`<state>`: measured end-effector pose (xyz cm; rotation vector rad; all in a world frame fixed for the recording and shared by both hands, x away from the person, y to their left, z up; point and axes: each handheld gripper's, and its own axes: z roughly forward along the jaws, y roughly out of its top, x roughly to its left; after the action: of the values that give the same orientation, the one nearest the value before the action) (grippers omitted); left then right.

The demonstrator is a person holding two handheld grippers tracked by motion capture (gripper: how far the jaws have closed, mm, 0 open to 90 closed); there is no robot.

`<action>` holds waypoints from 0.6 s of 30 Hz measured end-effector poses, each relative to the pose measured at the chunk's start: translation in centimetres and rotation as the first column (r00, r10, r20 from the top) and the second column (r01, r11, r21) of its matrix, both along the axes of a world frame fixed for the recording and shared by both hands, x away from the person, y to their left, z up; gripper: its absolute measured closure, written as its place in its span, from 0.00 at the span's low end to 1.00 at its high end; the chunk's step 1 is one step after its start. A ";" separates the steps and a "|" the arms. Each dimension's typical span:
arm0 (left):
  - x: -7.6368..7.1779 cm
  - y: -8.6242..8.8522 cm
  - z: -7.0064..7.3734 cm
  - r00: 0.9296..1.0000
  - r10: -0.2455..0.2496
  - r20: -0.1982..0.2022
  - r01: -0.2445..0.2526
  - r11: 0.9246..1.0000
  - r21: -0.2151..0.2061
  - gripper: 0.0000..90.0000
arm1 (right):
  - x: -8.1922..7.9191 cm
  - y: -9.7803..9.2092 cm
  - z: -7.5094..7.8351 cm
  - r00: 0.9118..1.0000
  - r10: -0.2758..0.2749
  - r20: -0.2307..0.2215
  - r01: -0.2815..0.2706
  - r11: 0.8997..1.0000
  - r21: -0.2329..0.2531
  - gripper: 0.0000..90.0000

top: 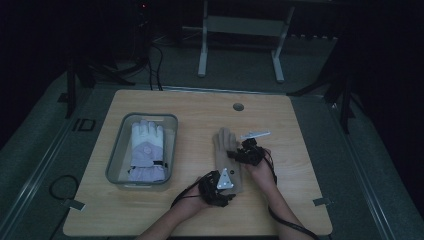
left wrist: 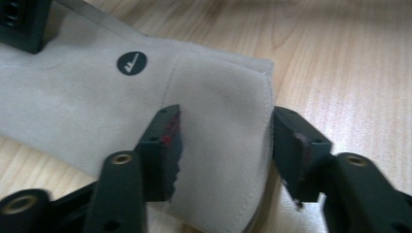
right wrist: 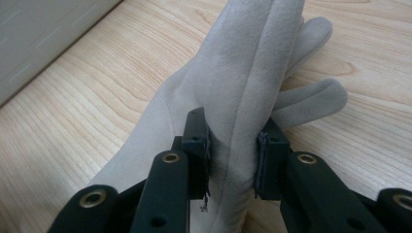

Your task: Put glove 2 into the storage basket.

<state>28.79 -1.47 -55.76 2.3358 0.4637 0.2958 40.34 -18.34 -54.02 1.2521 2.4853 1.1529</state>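
Table point(top: 150, 215): light wood, the landmark for everything below; grey tray point(top: 116, 161) sits on its left half, holding a white glove point(top: 145, 150) laid flat, fingers pointing to the table's far edge.

Tan glove point(top: 226, 155): lies near the table's middle, right of the tray and well apart from it, cuff toward the table's near edge, fingers toward the far edge; a small round dark logo point(left wrist: 131, 63) is printed near the cuff.

Right gripper point(right wrist: 232, 158): jaws pinched on a raised fold of the tan glove's palm, fabric standing up off the table between them.

Left gripper point(left wrist: 223, 150): jaws apart, straddling the cuff corner at the table's near side; one jaw rests over the cloth, the other sits just past the hem; not yet closed.

Judgement: step in hand is securing the tan glove at both ends, likely to lift it toward the tray; next move calls for closing the left jaws on the cuff, then raising both together so the cloth does not sag or slip.
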 end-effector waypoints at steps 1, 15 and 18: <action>0.0 0.0 0.1 1.000 0.001 0.003 -0.001 1.000 0.009 0.55 | 0.0 0.1 0.0 1.000 0.001 0.002 -0.001 1.000 -0.003 0.80; 0.4 -0.1 0.8 0.997 0.079 0.015 -0.080 0.996 0.038 0.90 | -0.4 0.9 1.0 1.000 0.000 0.027 -0.001 1.000 0.009 0.82; 0.4 0.1 1.0 0.996 0.091 -0.001 -0.090 0.995 0.029 0.90 | -0.5 1.1 1.8 0.999 0.007 0.037 -0.007 1.000 0.012 0.82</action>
<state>29.21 -1.36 -54.72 2.3472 0.5710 0.3447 39.85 -17.25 -52.26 1.2144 2.4621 1.1830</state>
